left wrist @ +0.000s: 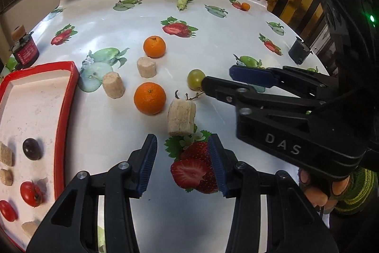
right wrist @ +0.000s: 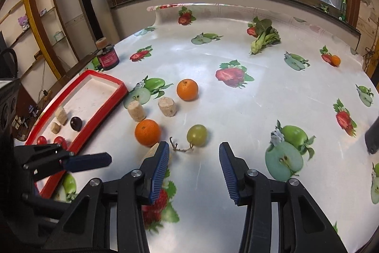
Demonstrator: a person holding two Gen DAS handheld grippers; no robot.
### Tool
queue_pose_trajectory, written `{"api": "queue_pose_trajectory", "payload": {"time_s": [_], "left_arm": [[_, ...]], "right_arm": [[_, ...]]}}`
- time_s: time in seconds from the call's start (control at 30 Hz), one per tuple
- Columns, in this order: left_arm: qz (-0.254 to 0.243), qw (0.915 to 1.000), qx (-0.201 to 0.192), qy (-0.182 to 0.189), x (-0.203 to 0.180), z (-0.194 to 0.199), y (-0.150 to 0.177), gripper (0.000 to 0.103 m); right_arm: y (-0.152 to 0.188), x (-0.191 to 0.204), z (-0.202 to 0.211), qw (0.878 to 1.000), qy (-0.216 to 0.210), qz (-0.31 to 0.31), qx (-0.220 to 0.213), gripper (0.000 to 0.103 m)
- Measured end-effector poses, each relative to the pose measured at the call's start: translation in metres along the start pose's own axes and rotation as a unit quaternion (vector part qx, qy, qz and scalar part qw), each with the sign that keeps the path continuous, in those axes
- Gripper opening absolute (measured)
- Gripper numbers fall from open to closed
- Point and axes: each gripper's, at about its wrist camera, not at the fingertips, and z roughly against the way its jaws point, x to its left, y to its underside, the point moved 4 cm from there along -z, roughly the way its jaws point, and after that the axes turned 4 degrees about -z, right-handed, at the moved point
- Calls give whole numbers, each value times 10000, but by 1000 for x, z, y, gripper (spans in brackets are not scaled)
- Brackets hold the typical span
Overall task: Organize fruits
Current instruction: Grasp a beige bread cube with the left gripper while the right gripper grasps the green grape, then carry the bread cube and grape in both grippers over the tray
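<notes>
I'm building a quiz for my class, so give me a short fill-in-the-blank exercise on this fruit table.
1. The tray has a rim coloured ____.
2. The number of real oranges lying between the tray and the green grape is ____.
3. The dark grape lies inside the ____.
4. Between the fingers of the right gripper there is ____.

Missing words: red; two; tray; nothing
</notes>
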Motion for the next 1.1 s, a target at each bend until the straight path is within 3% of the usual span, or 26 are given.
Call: {"api": "queue_pose_trajectory", "payload": {"time_s": [0.2, 0.3, 0.37, 0.43, 0.5, 0.8, 1.1], "left_arm": [[70, 9999, 140, -53, 1, -24, -7, 43], [55, 9998, 210, -46, 1, -33, -12, 43], [17, 9997, 226, -49, 0, -38, -14, 42], [-72, 9997, 191, -114, -3, -40, -17, 39], [-129, 9997, 149, -171, -5, -41, -18, 27], [-159, 9995, -23, -256, -7, -22, -11, 27], [-58, 9987, -440, -236, -4, 23, -3, 27]], "right_arm": [[-7, -3, -37, 9997, -20, -8, 226, 40], [-8, -9, -54, 9993, -78, -103, 354, 28], [-7, -10, -57, 9989, -264, -143, 366, 27], [-5, -10, -52, 9991, -278, -110, 313, 27], [-3, -14, -42, 9993, -279, -153, 199, 27], [8, -41, 4, 9983, -208, -528, -86, 26], [21, -22, 27, 9987, -269, -399, -166, 26]]}}
